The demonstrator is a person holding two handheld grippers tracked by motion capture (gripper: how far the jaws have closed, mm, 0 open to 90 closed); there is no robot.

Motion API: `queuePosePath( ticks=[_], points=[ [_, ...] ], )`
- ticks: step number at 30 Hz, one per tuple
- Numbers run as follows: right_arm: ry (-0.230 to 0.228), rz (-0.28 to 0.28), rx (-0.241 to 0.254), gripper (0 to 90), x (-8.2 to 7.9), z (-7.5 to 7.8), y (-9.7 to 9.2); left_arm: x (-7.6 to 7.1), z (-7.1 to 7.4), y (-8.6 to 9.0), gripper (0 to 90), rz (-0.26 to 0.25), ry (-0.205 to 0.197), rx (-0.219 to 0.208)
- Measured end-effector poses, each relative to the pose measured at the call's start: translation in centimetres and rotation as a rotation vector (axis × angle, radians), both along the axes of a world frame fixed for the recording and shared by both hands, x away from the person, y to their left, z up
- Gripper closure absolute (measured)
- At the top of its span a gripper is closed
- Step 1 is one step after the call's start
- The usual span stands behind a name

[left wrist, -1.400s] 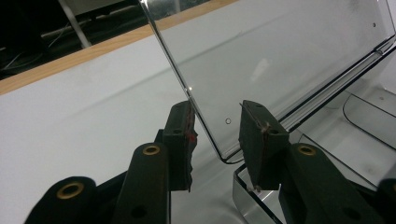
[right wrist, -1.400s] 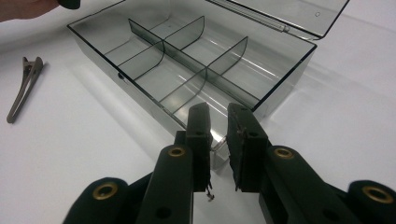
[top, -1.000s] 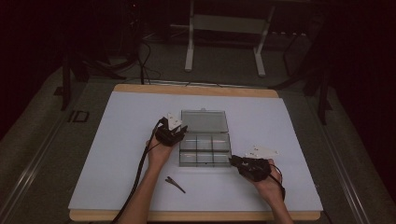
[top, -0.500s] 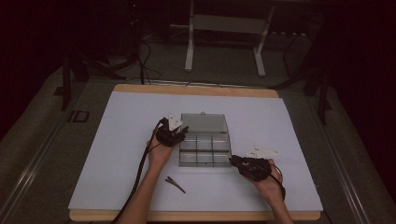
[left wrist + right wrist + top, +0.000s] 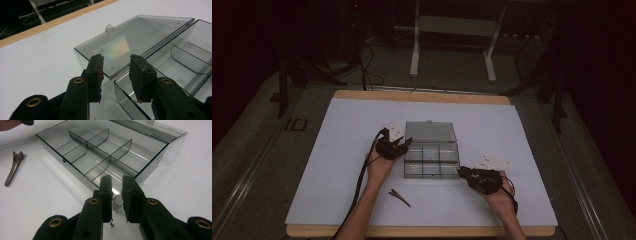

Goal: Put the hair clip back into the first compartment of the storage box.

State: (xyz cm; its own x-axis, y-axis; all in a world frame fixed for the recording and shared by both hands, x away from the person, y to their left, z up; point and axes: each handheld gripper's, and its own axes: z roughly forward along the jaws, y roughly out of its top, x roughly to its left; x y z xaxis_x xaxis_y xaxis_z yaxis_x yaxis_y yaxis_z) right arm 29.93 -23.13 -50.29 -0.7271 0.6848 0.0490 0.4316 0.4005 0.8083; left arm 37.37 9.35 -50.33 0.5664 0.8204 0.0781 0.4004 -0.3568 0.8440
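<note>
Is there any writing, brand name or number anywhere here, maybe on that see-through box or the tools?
"ID": a marking that seems to read so, on the dark floor left of the table; too dim to be sure.
Clear box: none; its open lid shows just a rainbow sheen.
Left gripper, right gripper: no lettering on them.
Hair clip: none.

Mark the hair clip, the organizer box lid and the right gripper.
hair clip (image 5: 13, 167), right gripper view, mid-body.
organizer box lid (image 5: 140, 35), left gripper view, flat panel.
right gripper (image 5: 117, 192), right gripper view, between fingers.
</note>
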Motion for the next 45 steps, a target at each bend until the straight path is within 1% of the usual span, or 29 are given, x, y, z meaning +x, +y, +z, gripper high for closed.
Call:
queuePosePath(
  ticks=[7,12,13,14,17,18,21,25,31,34,35,43,45],
  points=[
    [0.001,-0.001,0.001,77.7,0.0,0.0,0.0,-1.0,0.3,0.1,62.8,-0.024,0.016,-0.007],
    [0.0,-0.001,-0.003,77.7,0.0,0.0,0.0,-1.9,0.7,0.3,63.0,-0.031,0.019,-0.023],
    [0.001,-0.001,-0.002,77.7,0.0,0.0,0.0,-2.1,0.8,0.4,63.0,-0.031,0.018,-0.035],
    [0.001,0.0,-0.001,77.6,0.0,0.0,0.0,-2.2,0.9,0.5,63.0,-0.032,0.021,-0.032],
    [0.002,0.001,0.0,77.7,0.1,0.0,0.0,-2.6,1.0,0.5,63.2,-0.035,0.026,-0.041],
    [0.002,0.001,0.0,77.7,0.1,0.0,0.0,-2.7,1.0,0.6,63.2,-0.039,0.028,-0.034],
    [0.002,0.001,0.001,77.7,0.1,0.0,0.0,-3.1,0.9,0.5,63.2,-0.044,0.033,-0.03],
    [0.002,0.001,0.0,77.7,0.0,0.0,0.0,-3.9,0.8,0.7,63.1,-0.045,0.033,-0.035],
    [0.003,0.002,-0.001,77.7,0.0,0.0,0.0,-4.9,0.3,1.3,62.9,-0.046,0.05,-0.029],
    [0.003,0.002,-0.001,77.7,0.0,0.0,0.0,-5.2,0.1,1.7,63.1,-0.048,0.059,-0.034],
    [0.002,0.002,-0.001,77.7,0.0,0.0,0.0,-5.3,0.0,1.8,63.2,-0.048,0.061,-0.028],
    [0.0,0.002,-0.003,77.7,0.0,0.0,0.0,-6.2,-0.3,2.4,64.6,-0.061,0.072,-0.026],
    [0.001,0.002,-0.004,77.7,0.0,0.0,0.0,-6.5,-0.3,2.5,66.7,-0.066,0.076,-0.036]
  ],
)
